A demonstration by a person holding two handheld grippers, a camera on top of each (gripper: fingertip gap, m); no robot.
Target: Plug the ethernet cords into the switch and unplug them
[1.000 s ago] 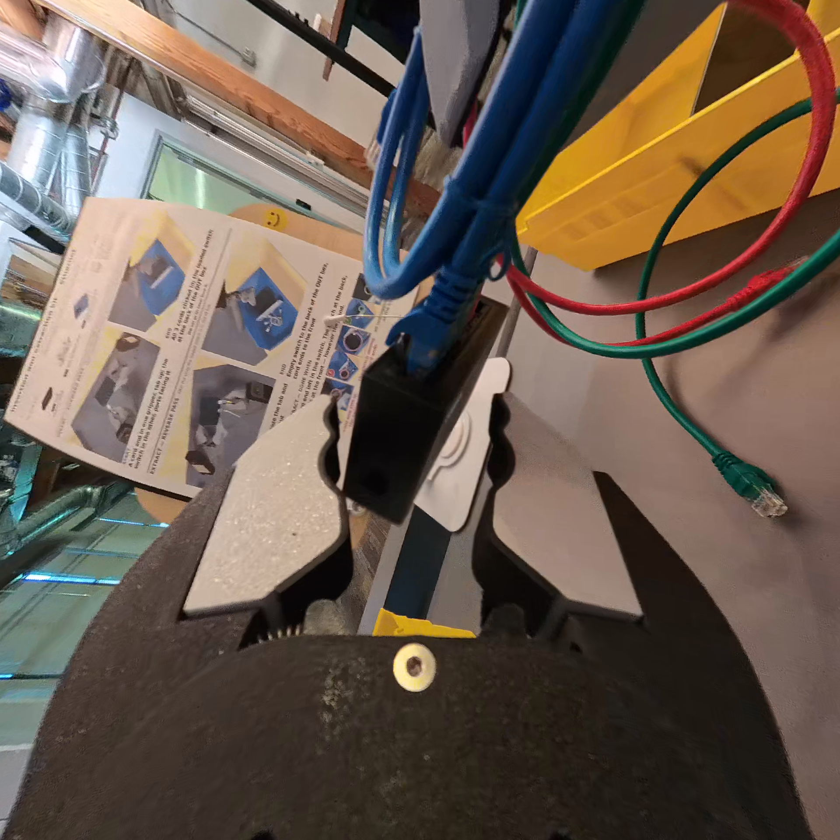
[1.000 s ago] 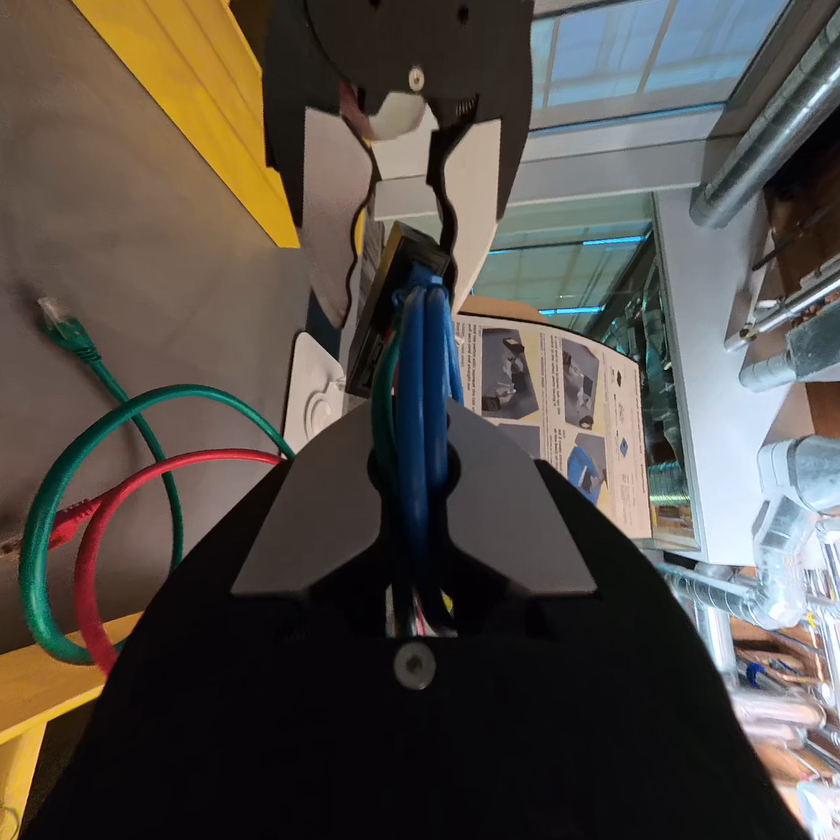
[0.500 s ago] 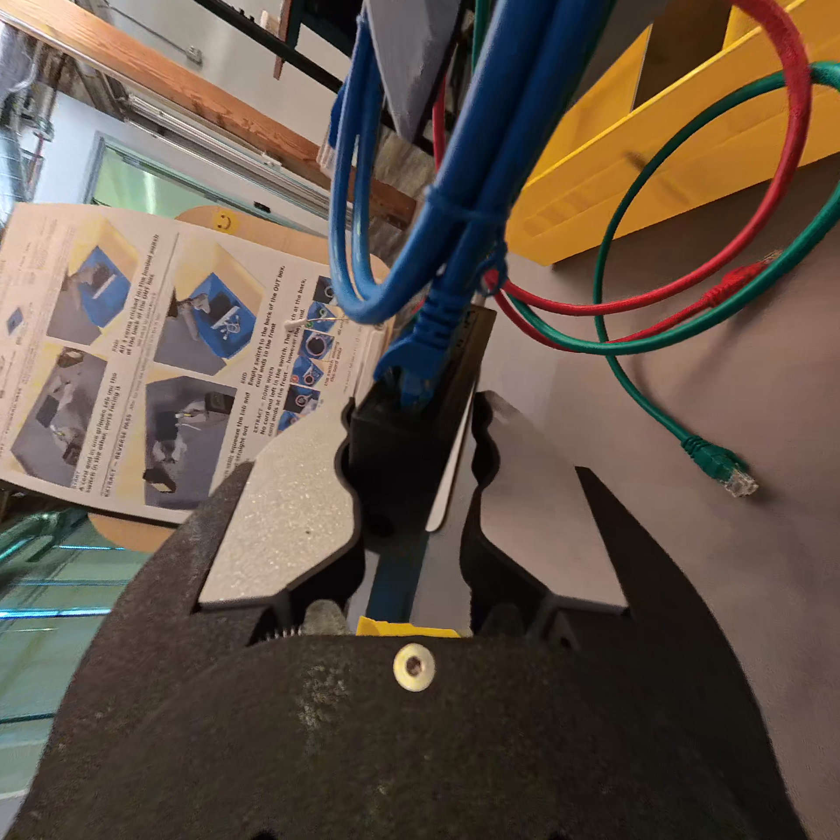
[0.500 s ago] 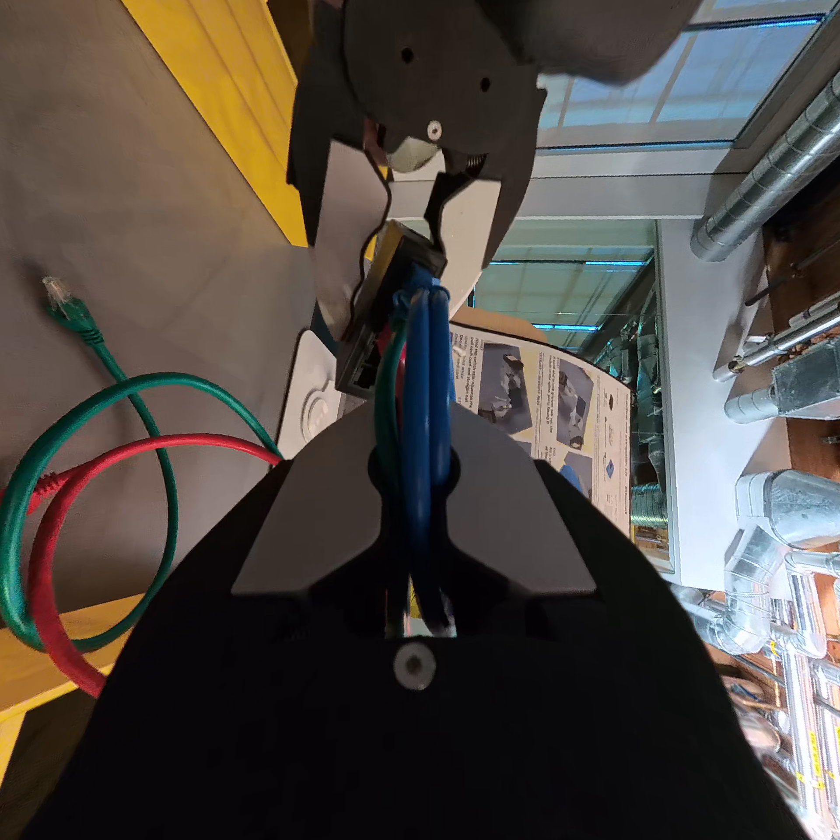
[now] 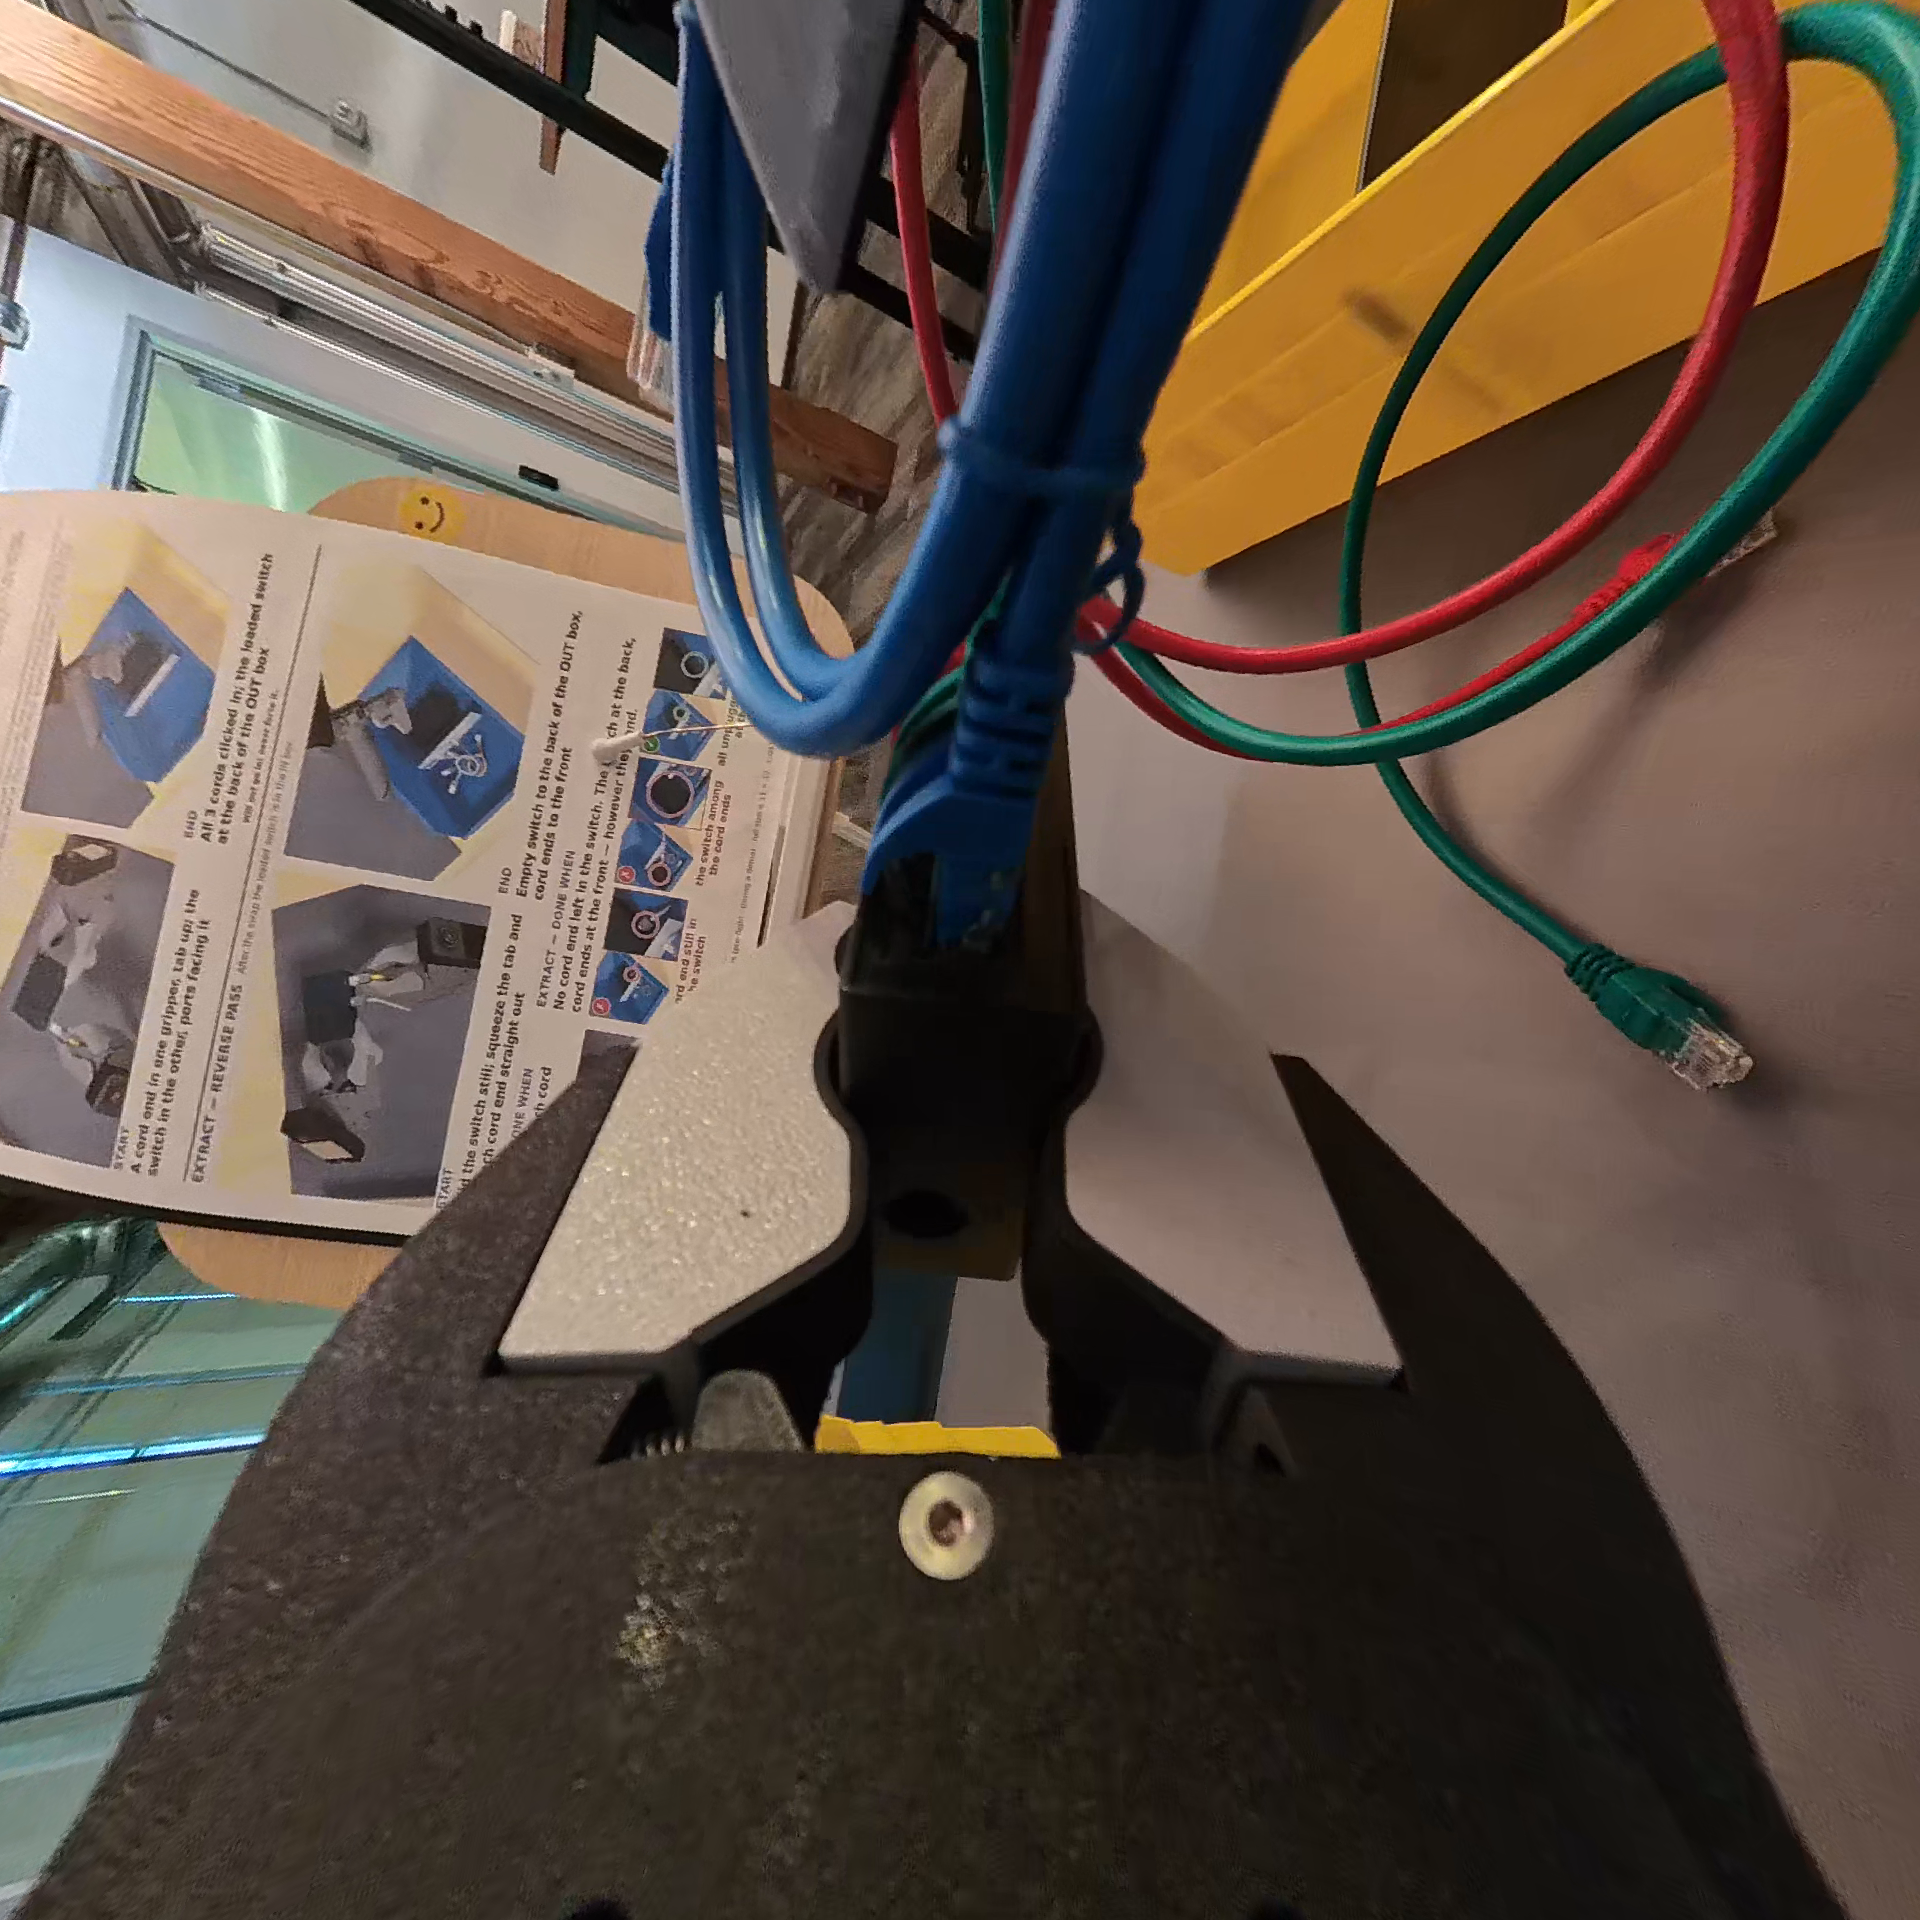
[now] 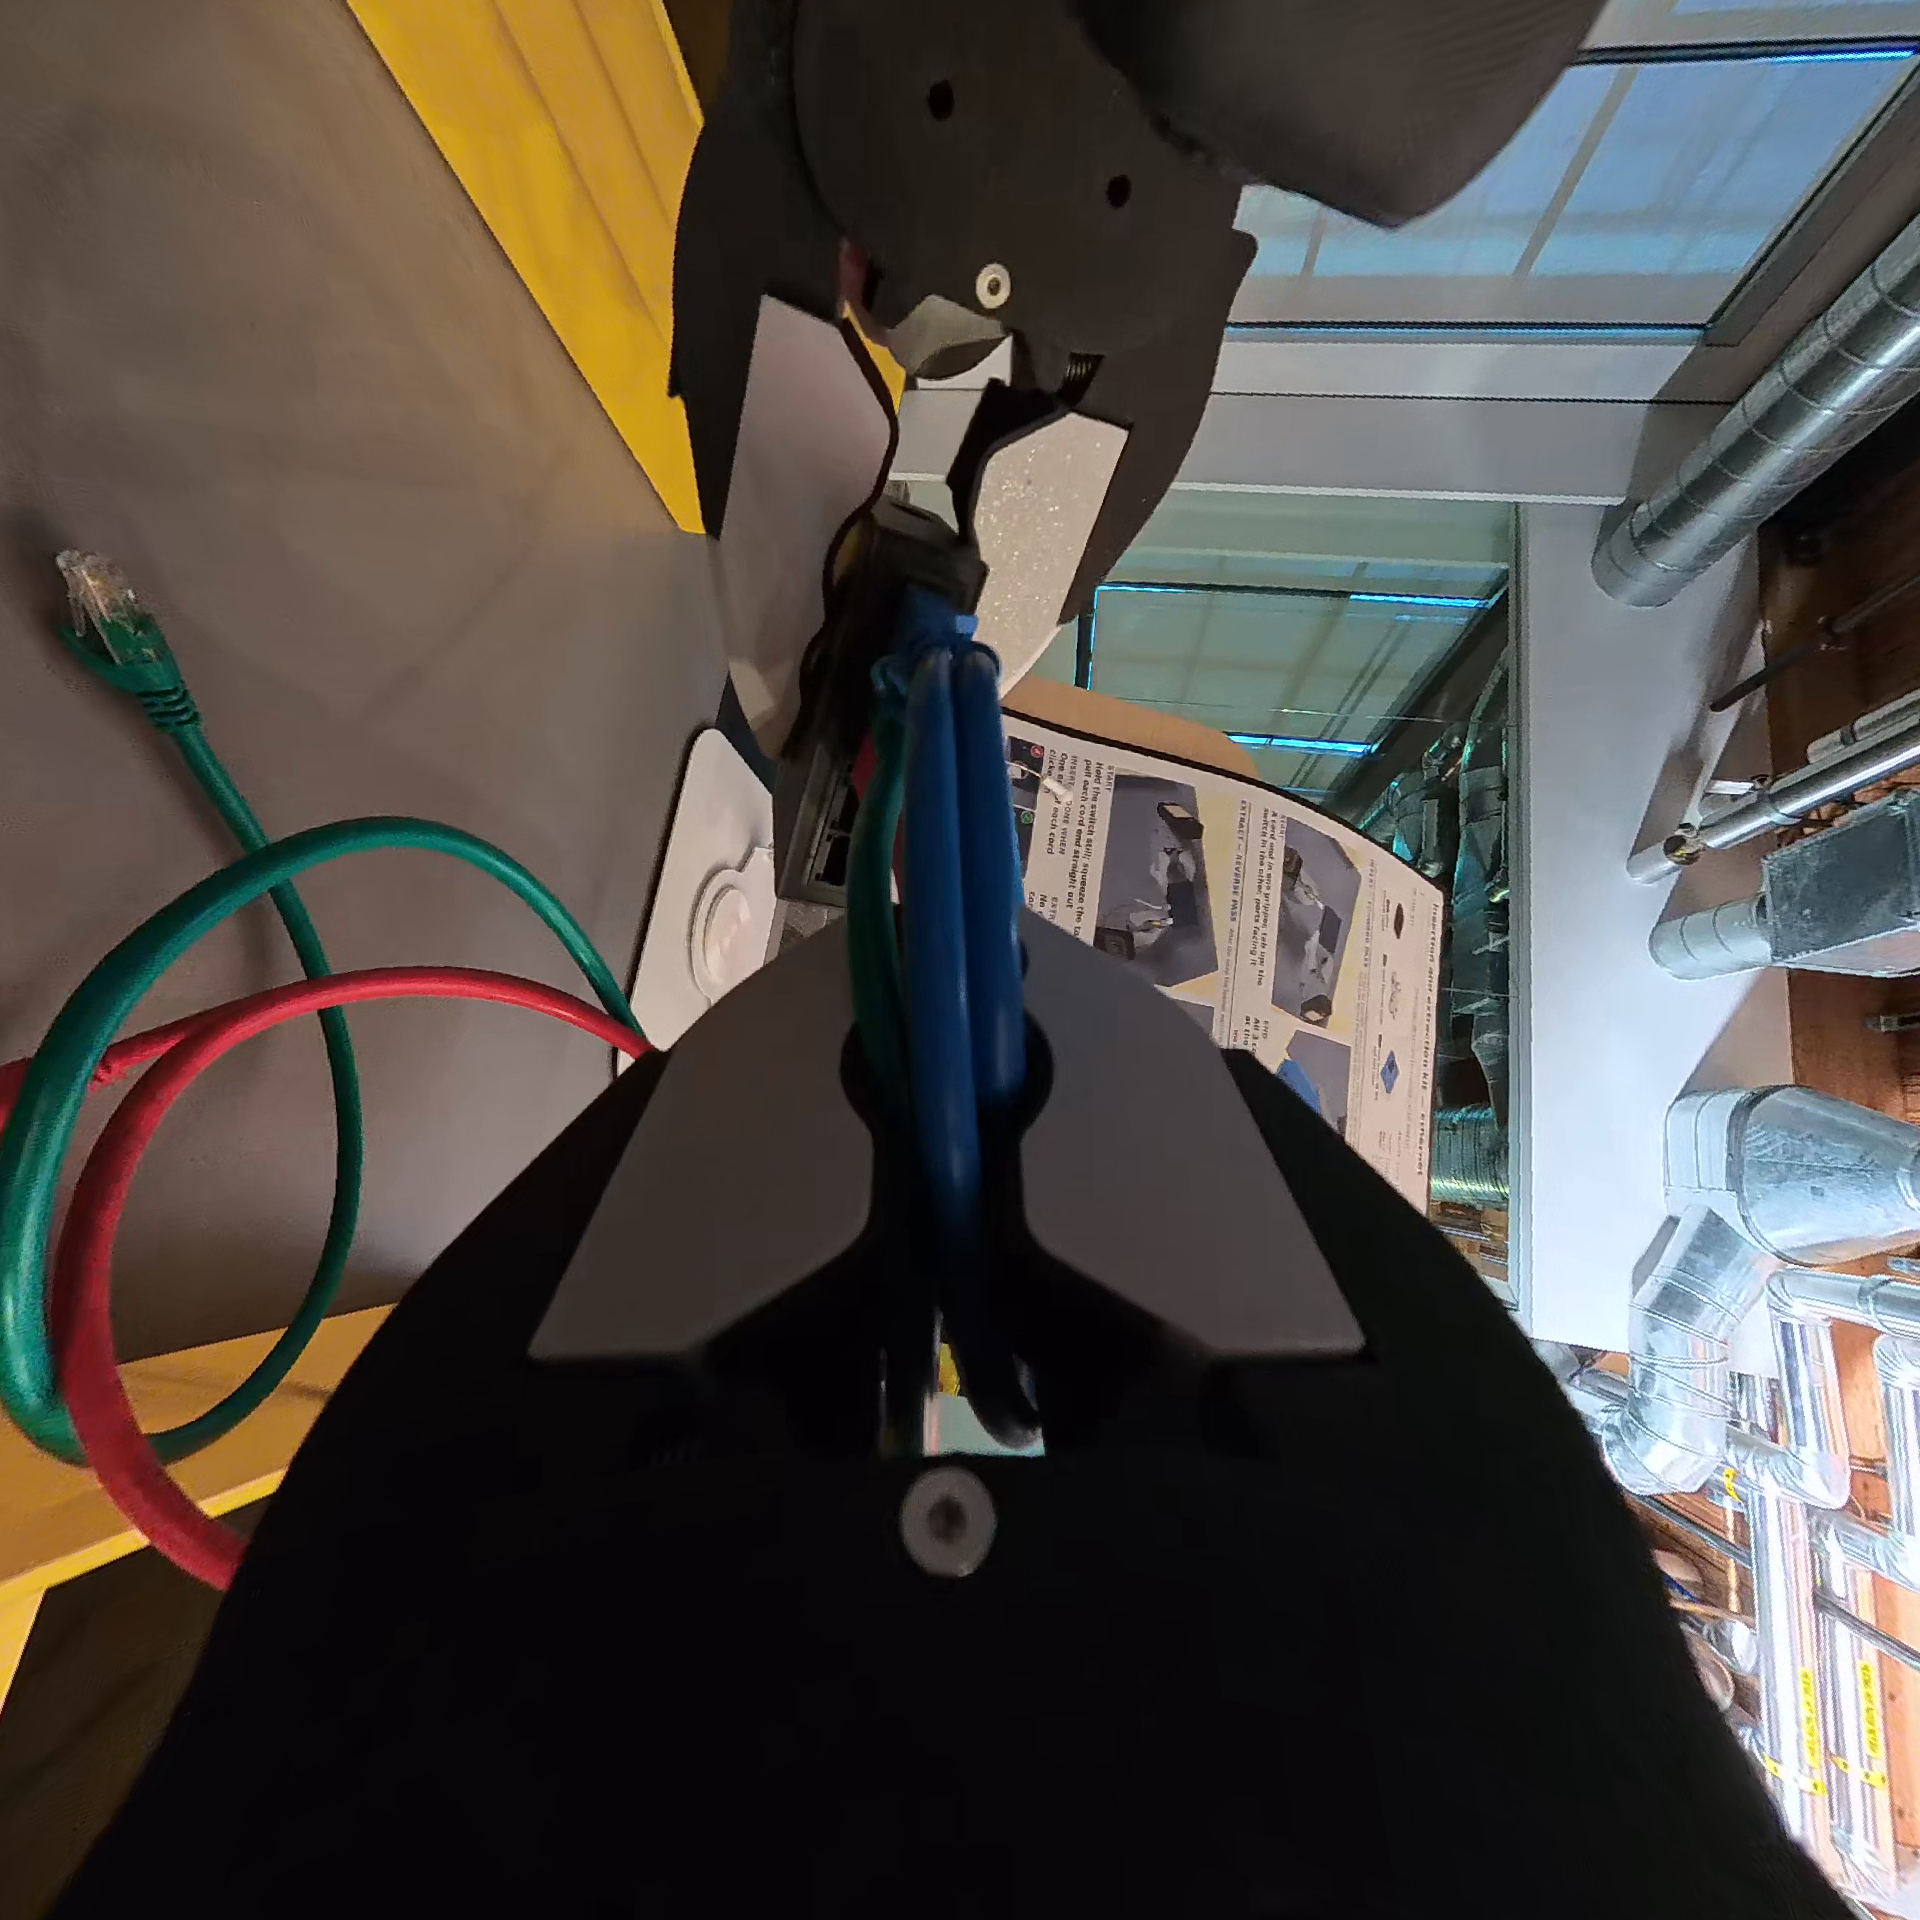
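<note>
My left gripper [image 5: 961, 966] is shut on the small black switch [image 5: 951, 1081] and holds it above the grey table. A blue ethernet cord's plug [image 5: 966, 831] sits in a port on the switch's top face. My right gripper [image 6: 940, 956] is shut on the looped blue cord [image 6: 951, 883], with a green cord [image 6: 868, 914] running through the jaws beside it. The switch [image 6: 831, 748] and the left gripper [image 6: 987, 260] show ahead in the right wrist view. The green cord's loose plug [image 5: 1662, 1029] lies on the table. A red cord [image 5: 1745, 312] loops with the green one.
A yellow bin [image 5: 1455, 343] stands on the grey table [image 5: 1558, 1299] behind the cords. A printed instruction sheet [image 5: 312, 831] on a board stands past the table edge. A white round-centred pad [image 6: 717, 904] lies on the table near the switch. One gripper's finger ends stand about 8 cm off the other's.
My left gripper's fingers have closed onto the switch, which now sits deeper between them. The right gripper has stayed shut on the blue cord.
</note>
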